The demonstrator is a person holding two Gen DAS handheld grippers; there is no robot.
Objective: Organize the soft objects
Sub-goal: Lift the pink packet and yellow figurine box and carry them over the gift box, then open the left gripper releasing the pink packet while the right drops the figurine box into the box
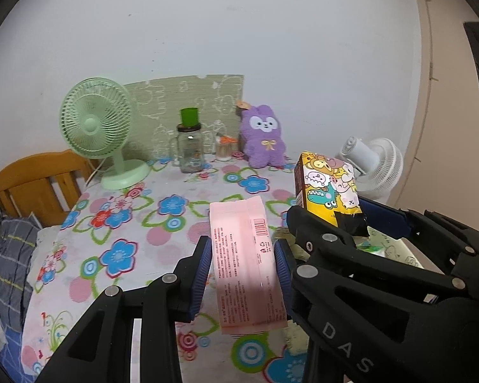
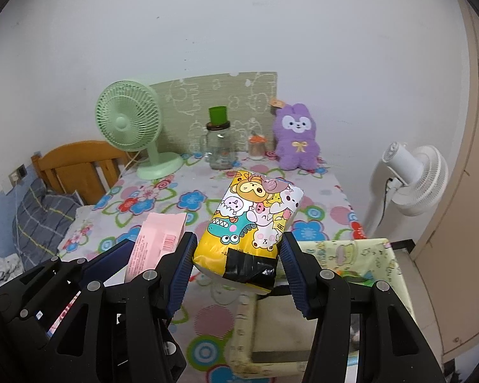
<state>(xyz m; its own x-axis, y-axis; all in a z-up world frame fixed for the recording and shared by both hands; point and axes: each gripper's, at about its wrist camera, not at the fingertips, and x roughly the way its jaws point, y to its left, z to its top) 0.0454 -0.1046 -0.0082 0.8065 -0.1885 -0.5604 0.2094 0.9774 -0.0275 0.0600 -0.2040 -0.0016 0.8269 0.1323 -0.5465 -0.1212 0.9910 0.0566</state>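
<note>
My left gripper (image 1: 243,265) is shut on a pink tissue pack (image 1: 246,265) and holds it above the flowered table (image 1: 118,223). My right gripper (image 2: 238,265) is shut on a yellow cartoon-print tissue pack (image 2: 252,220), lifted above the table's near right corner. In the left wrist view the yellow pack (image 1: 329,188) and the right gripper (image 1: 348,226) are to the right of the pink pack. In the right wrist view the pink pack (image 2: 158,239) shows at left. A purple plush rabbit (image 2: 297,140) sits at the back of the table.
A green desk fan (image 2: 131,127), a glass jar with a green cup on top (image 2: 218,143) and a small jar (image 2: 257,146) stand at the back. A pale patterned fabric box (image 2: 345,274) sits below the right gripper. A white floor fan (image 2: 412,178) stands right; a bed (image 2: 48,210) left.
</note>
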